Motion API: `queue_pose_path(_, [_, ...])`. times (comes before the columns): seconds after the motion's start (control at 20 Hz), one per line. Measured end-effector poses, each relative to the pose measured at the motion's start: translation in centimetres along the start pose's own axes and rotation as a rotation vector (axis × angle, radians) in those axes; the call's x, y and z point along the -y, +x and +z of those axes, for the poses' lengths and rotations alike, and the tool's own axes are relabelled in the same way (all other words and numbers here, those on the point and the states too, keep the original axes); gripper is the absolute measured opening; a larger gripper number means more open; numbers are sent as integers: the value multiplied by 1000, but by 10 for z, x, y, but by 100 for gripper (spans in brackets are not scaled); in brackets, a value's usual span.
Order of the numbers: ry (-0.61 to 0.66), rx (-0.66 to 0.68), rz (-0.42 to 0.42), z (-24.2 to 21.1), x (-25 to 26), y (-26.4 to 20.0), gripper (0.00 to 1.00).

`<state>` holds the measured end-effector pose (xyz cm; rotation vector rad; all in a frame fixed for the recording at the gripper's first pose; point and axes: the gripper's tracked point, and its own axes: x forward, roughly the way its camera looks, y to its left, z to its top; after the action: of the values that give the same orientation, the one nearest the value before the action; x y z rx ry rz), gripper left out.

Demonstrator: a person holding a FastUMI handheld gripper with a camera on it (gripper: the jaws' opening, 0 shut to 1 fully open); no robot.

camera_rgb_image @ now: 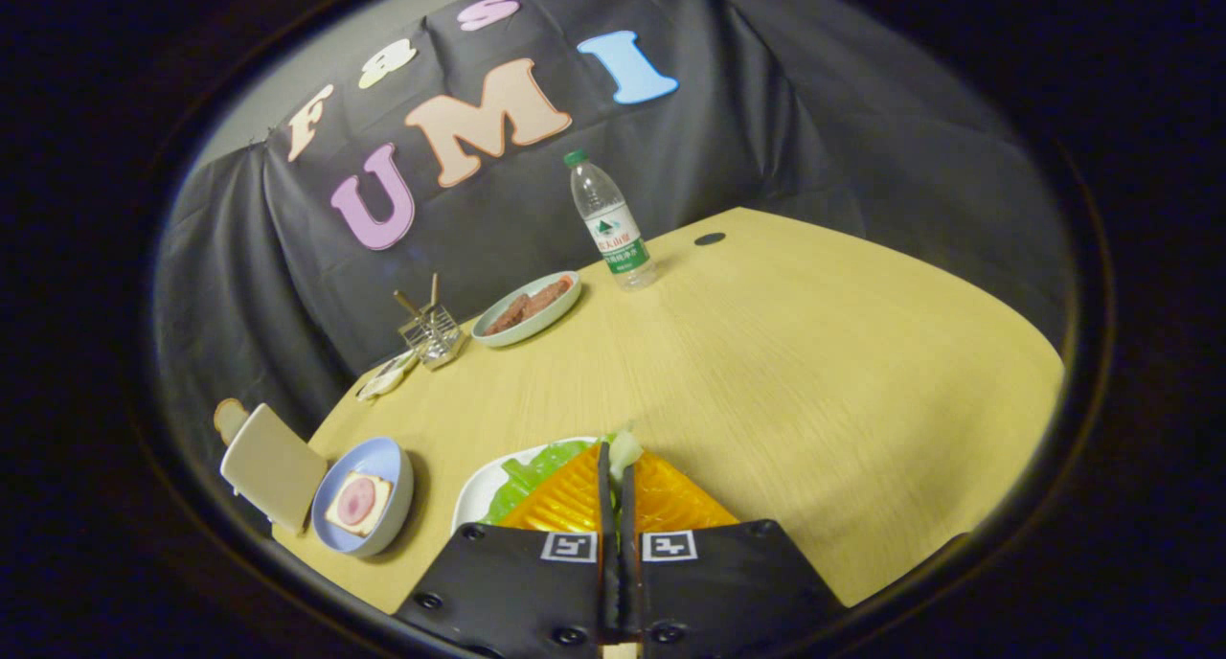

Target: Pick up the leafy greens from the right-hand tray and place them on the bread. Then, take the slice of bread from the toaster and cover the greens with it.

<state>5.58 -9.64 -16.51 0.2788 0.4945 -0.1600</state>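
Gripper (618,467) clenched on leafy greens (525,482) over the white tray (476,499); bread (357,503) in blue bowl (388,463) lying near, off to the left.

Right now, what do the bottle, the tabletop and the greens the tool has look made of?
Bottle: clear thin plastic, glossy; see-through wall, green cap.
Tabletop: pale wood-look laminate or veneer, matte; fine straight grain, can't tell which.
Leafy greens: probably plastic or rubber replica; even bright green with a waxy sheen. The tool is shut on their pale stem end above the white plate.
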Motion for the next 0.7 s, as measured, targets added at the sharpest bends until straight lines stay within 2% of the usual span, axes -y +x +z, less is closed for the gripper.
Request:
queue_pose_path(0.3, [15, 93, 73, 25, -23, -24, 3])
queue_pose_path(0.7, [24, 265, 211, 65, -81, -71, 3])
